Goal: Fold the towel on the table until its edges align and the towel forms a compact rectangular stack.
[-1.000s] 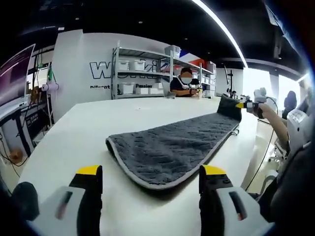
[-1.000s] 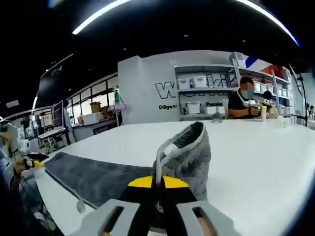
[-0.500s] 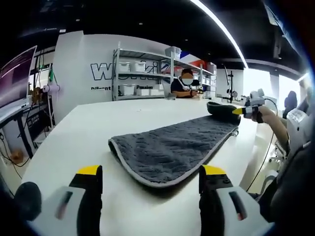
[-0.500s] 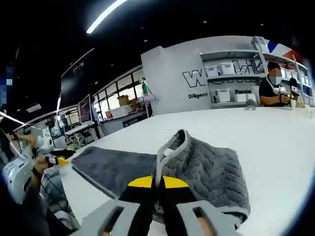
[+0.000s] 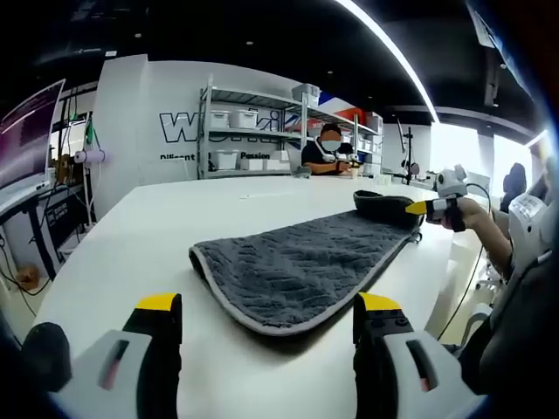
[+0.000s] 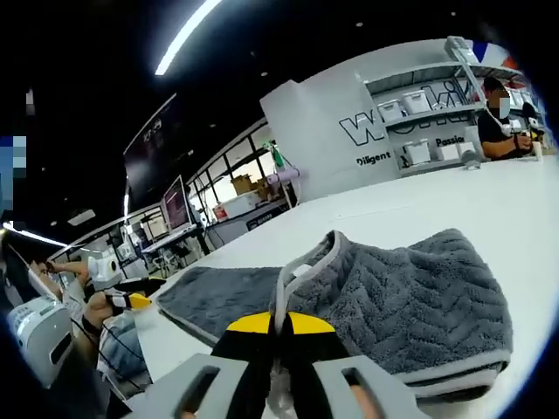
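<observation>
The right hand-held gripper is clamped tight on the grey towel by its bound edge, that end doubled over right ahead of its jaws. The left hand-held gripper sits wide open, holding nothing, with the towel's near end flat on the white desk just ahead.

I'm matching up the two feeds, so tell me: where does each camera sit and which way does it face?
Left gripper view: rides the open left gripper, low over the table, looking along the towel toward the right gripper.
Right gripper view: rides the right gripper, shut on the towel's lifted end, facing back toward the left gripper.
Shared: towel, table.
</observation>
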A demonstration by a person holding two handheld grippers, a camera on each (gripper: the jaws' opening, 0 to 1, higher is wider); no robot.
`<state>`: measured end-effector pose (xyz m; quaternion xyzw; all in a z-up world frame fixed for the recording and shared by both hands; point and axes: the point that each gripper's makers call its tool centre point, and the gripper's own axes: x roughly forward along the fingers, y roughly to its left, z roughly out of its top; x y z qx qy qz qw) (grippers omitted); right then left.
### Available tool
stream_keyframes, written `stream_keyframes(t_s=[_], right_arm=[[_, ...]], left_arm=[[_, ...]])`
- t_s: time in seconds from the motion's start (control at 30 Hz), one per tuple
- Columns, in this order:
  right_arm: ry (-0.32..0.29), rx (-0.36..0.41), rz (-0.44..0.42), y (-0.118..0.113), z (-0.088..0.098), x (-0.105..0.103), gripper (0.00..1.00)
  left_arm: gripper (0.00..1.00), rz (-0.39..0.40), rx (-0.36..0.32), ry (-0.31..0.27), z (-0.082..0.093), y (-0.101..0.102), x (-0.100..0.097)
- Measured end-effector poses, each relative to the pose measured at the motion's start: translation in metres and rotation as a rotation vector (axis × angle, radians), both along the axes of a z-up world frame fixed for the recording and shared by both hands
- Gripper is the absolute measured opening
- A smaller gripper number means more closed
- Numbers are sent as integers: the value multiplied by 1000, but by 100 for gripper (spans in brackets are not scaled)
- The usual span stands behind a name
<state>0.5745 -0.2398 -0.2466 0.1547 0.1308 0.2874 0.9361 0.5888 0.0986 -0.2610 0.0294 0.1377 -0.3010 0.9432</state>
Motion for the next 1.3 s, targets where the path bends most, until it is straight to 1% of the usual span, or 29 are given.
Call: stream_keyframes(t_s=[0.03, 0.2, 0.23, 0.4, 0.43, 0.53, 0.63, 0.8, 1.0, 1.3], right_arm=[[-4, 1, 1, 3, 0, 1, 5], [-53, -60, -3, 25, 0, 13, 5], [-56, -63, -3, 26, 0, 14, 5], [-79, -128, 21, 48, -3, 18, 5], [-80, -133, 23, 49, -3, 18, 5], [-98, -149, 49, 67, -1, 17, 5], [-104, -116, 83, 81, 3, 16, 5], [-92, -137, 134, 104, -6, 17, 5], [-99, -124, 151, 113, -2, 17, 5], [-89, -55, 179, 128, 4, 19, 5]], left_arm=[[84, -1, 0, 0, 0, -1, 0], [84, -8, 1, 1, 0, -2, 0], [84, -7, 1, 1, 0, -2, 0], [84, 2, 4, 6, -1, 1, 1], [84, 2, 4, 6, -1, 1, 1], [84, 1, 3, 8, -2, 0, 2], [84, -3, 3, 10, -2, -2, 2], [84, -17, 6, 10, -2, -6, 2], [84, -4, 6, 11, -2, -3, 2], [84, -17, 7, 18, -4, -9, 2]])
